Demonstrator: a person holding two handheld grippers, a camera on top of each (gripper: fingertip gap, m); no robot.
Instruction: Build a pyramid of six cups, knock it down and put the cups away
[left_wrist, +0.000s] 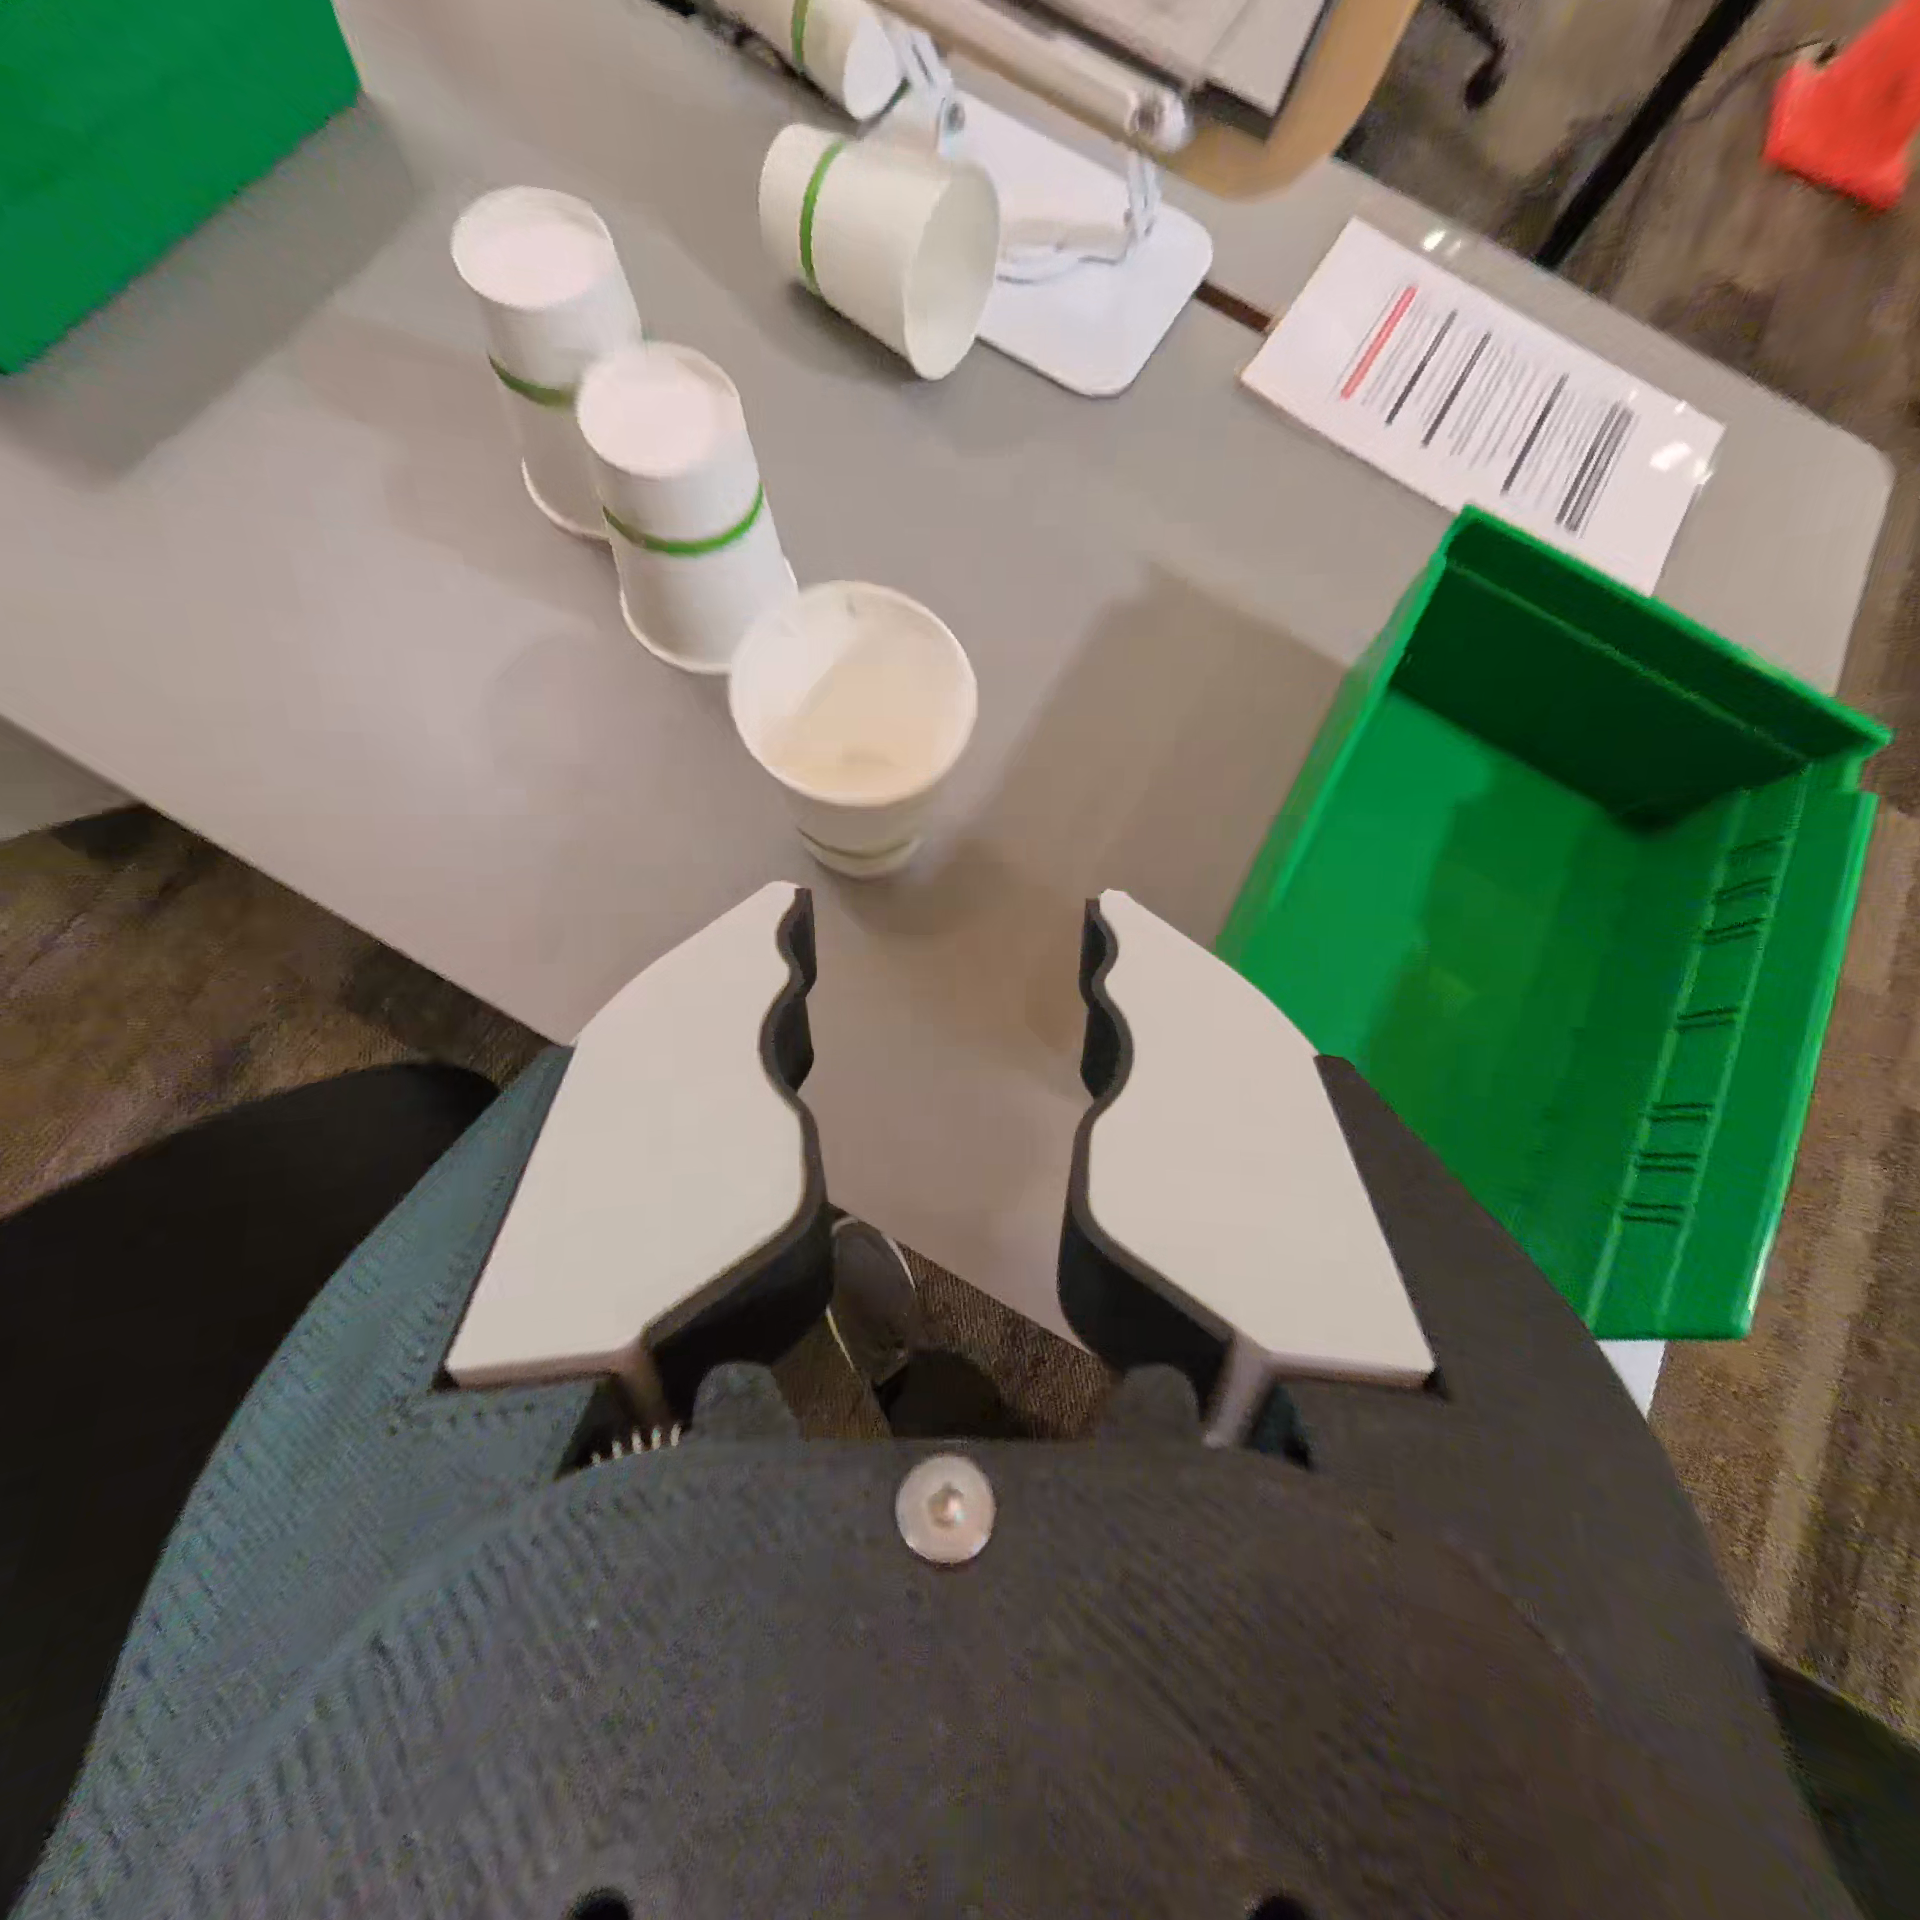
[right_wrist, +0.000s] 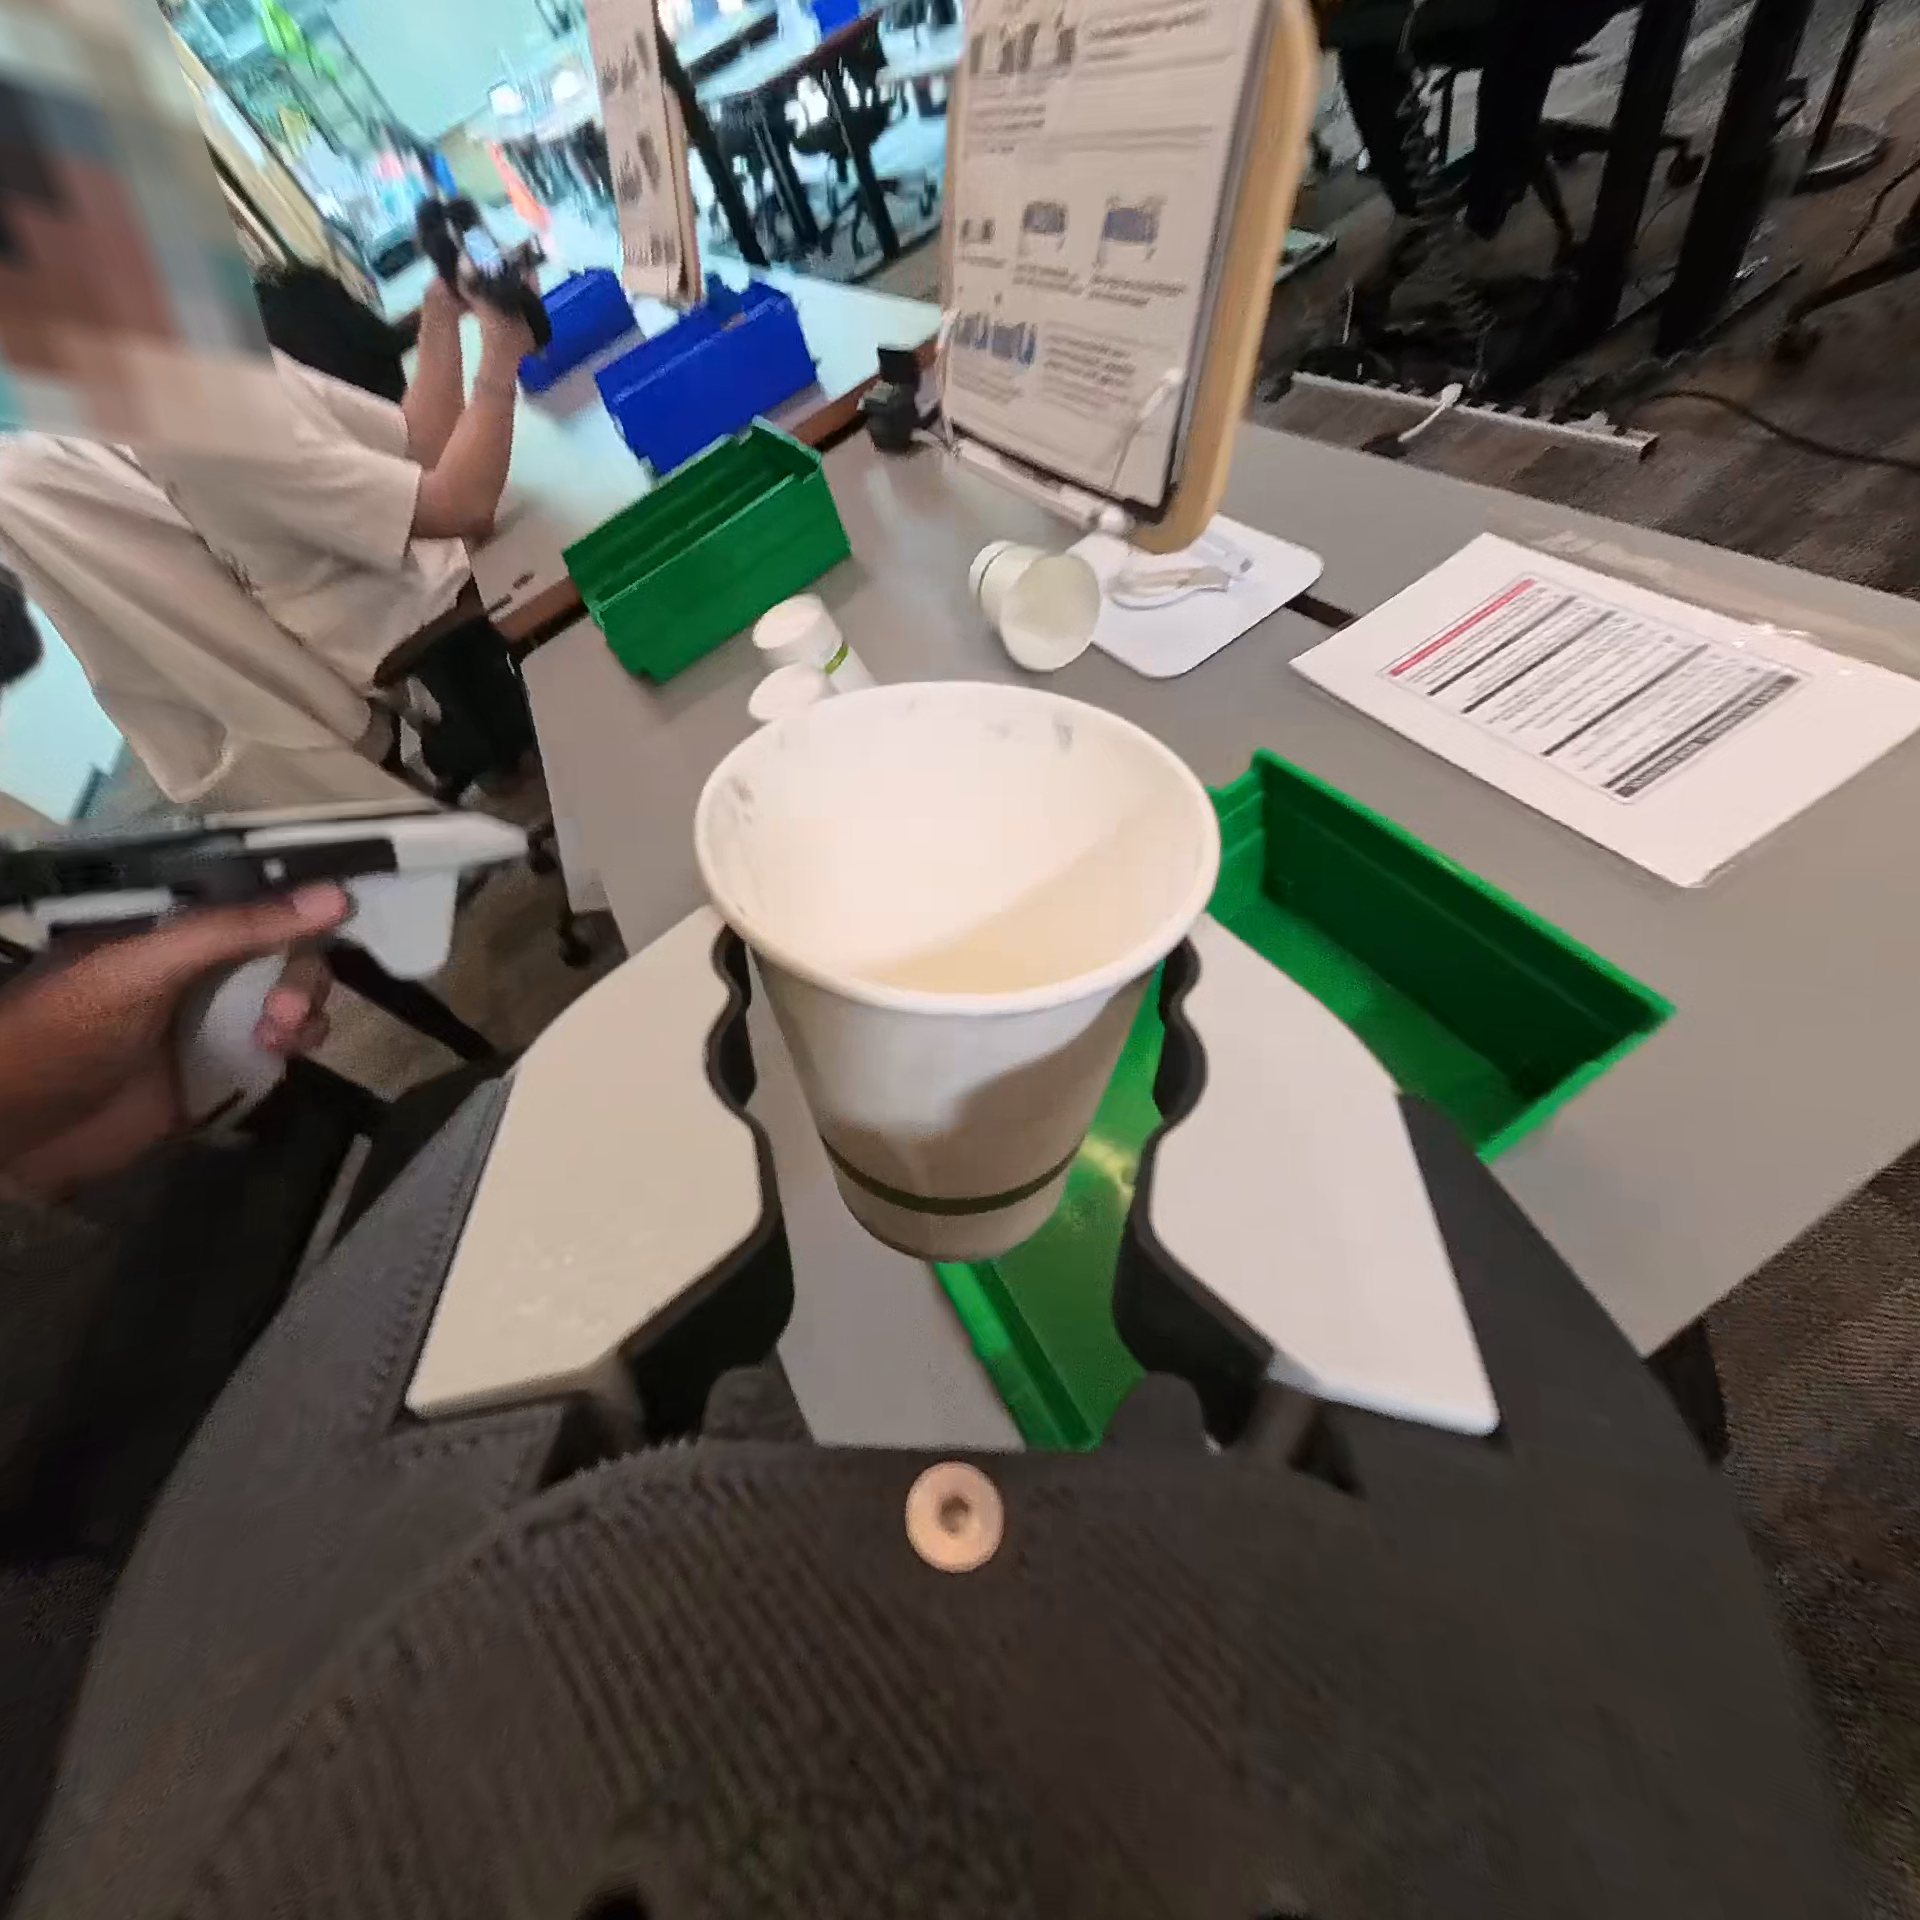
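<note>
Right gripper (right_wrist: 951, 997) carries an upright paper cup (right_wrist: 951, 935); left gripper (left_wrist: 945, 966) hangs empty.

Right jaws are partly closed, pinching the cup by its sides just under the rim; the wall is dented at the grip (thin paper, light squeeze). The cup hangs mouth-up, above the near end of the green bin (right_wrist: 1434, 935) that sits ahead and to the right of the fingers. The left gripper's jaws stand wide apart with nothing between them, over the table (left_wrist: 312, 644) edge; nearest ahead is another upright cup (left_wrist: 852, 717), then two upside-down cups (left_wrist: 681, 499) in a line ahead-left. A cup on its side (left_wrist: 883, 239) lies farther out by the white document stand (left_wrist: 1101, 301). A printed sheet (left_wrist: 1475, 395) lies ahead-right.
</note>
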